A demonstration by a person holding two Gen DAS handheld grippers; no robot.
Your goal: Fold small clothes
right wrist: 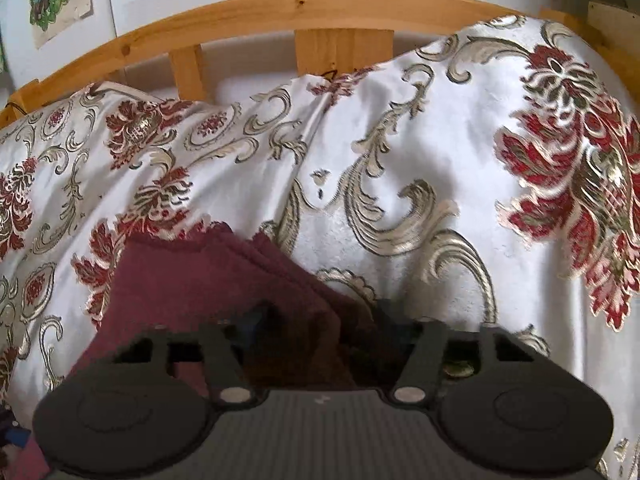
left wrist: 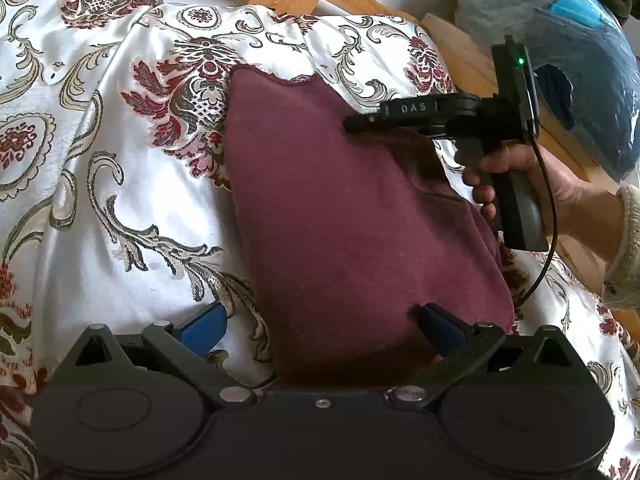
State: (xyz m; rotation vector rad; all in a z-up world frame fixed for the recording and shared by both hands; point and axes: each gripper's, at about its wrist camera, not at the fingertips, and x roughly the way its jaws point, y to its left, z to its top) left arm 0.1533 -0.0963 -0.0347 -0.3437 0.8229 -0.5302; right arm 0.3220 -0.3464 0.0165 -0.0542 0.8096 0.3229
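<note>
1. maroon cloth point(left wrist: 340, 216) lies folded on a white floral bedspread point(left wrist: 120, 220), w/ a wooden headboard point(right wrist: 280, 12) behind.
2. left gripper point(left wrist: 320, 320): jaws wide apart, blue pads point(left wrist: 204, 326) showing; left pad over the spread, right pad at the cloth's near edge. cloth sits between them, no squeeze seen.
3. right gripper point(right wrist: 320, 316): jaws part open, dark and blurred; folded cloth edge lies between, but grip can't be made out.
4. left-wrist view: right gripper's tip rests over the cloth's far right part, a hand point(left wrist: 516, 176) on its handle.
5. blue bag point(left wrist: 580, 80) sits beyond the bed's right edge.
</note>
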